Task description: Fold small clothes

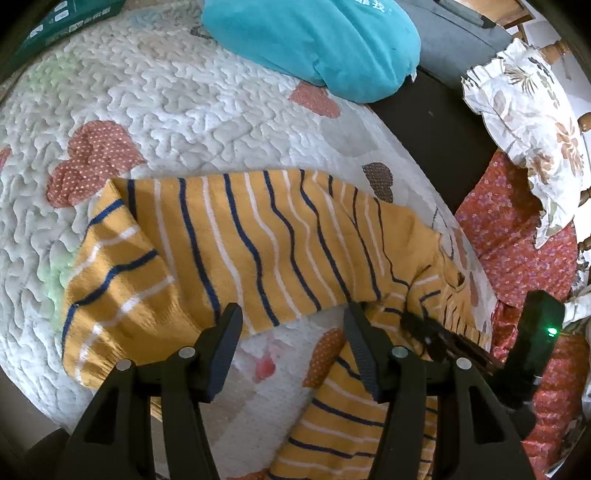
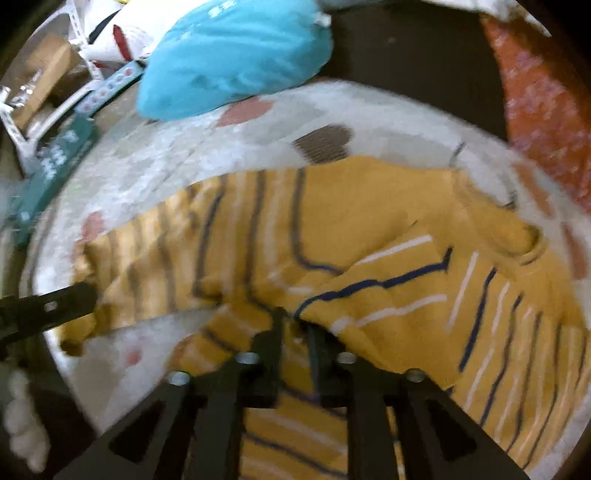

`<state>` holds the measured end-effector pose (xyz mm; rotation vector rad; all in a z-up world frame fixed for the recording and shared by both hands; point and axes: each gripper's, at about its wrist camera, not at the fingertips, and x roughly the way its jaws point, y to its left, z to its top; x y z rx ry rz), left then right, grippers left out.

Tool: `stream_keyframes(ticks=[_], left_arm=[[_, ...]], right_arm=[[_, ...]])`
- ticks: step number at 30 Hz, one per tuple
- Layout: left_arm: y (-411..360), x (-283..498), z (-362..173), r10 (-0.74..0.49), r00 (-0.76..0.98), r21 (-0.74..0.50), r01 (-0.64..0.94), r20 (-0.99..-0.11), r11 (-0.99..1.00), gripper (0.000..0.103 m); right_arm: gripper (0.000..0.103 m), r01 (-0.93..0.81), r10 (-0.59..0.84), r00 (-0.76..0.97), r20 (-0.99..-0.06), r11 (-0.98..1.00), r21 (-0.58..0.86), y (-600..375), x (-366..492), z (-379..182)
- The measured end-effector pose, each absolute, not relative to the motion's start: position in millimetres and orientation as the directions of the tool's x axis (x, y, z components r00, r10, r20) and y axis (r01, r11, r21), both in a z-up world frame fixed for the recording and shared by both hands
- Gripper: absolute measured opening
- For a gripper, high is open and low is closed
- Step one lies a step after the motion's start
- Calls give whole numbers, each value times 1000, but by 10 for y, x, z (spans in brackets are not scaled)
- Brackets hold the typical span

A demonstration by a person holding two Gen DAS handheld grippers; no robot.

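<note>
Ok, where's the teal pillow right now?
The teal pillow lies at the quilt's far edge, beyond the striped sweater, top centre in both wrist views.

No legible text anywhere. Turquoise pillow (image 1: 314, 40) at far edge of quilt (image 1: 184, 110) has white printed chars along its top, cut off by frame, look CJK, can't read. Green box (image 1: 62, 22) at quilt's far-left corner has white label blocks w/ print, too small to read. Right wrist view: same box (image 2: 55, 162) shows white markings, motion-blurred, unreadable.
</note>
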<state>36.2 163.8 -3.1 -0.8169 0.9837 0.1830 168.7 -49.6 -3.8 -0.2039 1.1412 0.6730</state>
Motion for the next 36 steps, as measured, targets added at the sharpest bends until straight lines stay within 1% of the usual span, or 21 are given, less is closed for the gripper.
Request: stream_keyframes(ticks=[2,5,6,8,12,17,20,21,22,23,25,29,31,33,34,36], left_arm=[[1673,353,-61,-228,564,-545,-493,-794,678,56],[1702,347,-98,-256,561,-568,-499,-787,655,57],[1698,349,-98,-260,561,-571,-498,-786,653,57],[1677,357,-84,-262,563,-572,-492,-784,656,57],[1624,386,-63,-271,564,-576,-478,-780,663,57],[1617,403,-100,-273,552,-570,-486,-788,662,57],[1630,409,-132,-299,550,-590,-488,-780,643,57],[1630,412,-134,-305,550,-595,-486,-778,640,57],[1624,413,-131,-309,550,-598,-484,-775,639,57],[1619,413,-122,-311,552,-600,-480,-773,640,57],[1619,412,-109,-310,556,-601,-476,-771,642,57],[1654,406,-123,-309,558,-606,-490,-770,627,57],[1674,399,-135,-306,555,-603,-496,-774,625,57],[1698,388,-146,-301,554,-600,-503,-776,622,57],[1706,387,-152,-297,553,-597,-507,-778,621,57],[1720,378,-168,-289,549,-591,-517,-784,619,57]], right_arm=[[39,-564,450,231,-863,785,258,-598,1685,40],[43,-488,523,238,-819,793,365,-893,1713,197],[49,-468,525,245,-815,800,375,-959,1718,222],[53,-410,521,285,-805,825,388,-1175,1753,289],[54,-306,426,348,-835,894,328,-1401,1900,277],[54,-177,350,297,-889,935,309,-1413,2067,-13],[54,-152,300,285,-910,952,266,-1369,2008,-145],[43,-168,301,275,-913,950,262,-1338,1994,-173],[25,-192,297,265,-917,949,251,-1302,1973,-186],[9,-227,285,266,-921,947,227,-1244,1952,-146],[9,-283,257,323,-911,945,166,-1117,1917,48],[9,-380,258,365,-894,918,110,-721,2014,320],[11,-428,263,368,-892,899,89,-415,2082,385],[14,-478,307,317,-897,869,128,-84,2157,352],[18,-492,334,278,-901,855,165,58,2183,309],[37,-495,412,176,-894,822,281,254,2221,201]])
